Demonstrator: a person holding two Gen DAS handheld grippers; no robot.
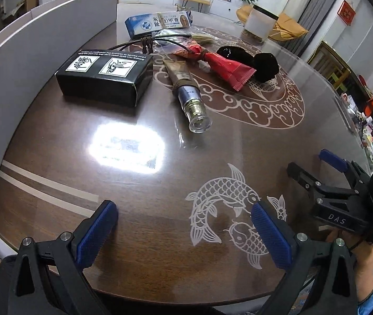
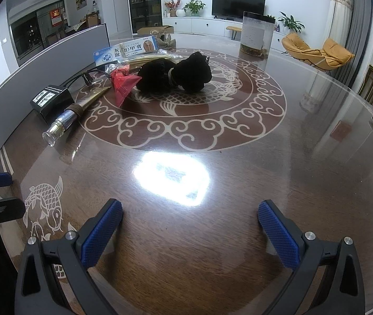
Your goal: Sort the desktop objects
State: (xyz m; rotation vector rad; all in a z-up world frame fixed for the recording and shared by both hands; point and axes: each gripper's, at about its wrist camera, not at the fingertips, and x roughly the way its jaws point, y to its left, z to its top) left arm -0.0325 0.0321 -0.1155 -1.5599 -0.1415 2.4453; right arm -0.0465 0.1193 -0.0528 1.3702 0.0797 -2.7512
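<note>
A black box (image 1: 105,78) (image 2: 51,101) lies at the table's left. Beside it lies a tube with a clear cap (image 1: 189,97) (image 2: 73,113). Behind are a red packet (image 1: 226,69) (image 2: 123,84), a black pouch (image 1: 262,65) (image 2: 178,74), a blue-and-white medicine box (image 1: 157,22) (image 2: 126,51) and a bundle of sticks (image 2: 152,59). My left gripper (image 1: 184,232) is open and empty near the table's front edge. My right gripper (image 2: 190,229) is open and empty, and it shows at the right of the left wrist view (image 1: 315,168).
The round dark wooden table (image 2: 239,183) has a glass top with fish patterns. A clear jar (image 2: 257,34) (image 1: 258,25) stands at the far side. A grey panel (image 1: 23,60) curves along the table's left edge. Chairs stand on the right.
</note>
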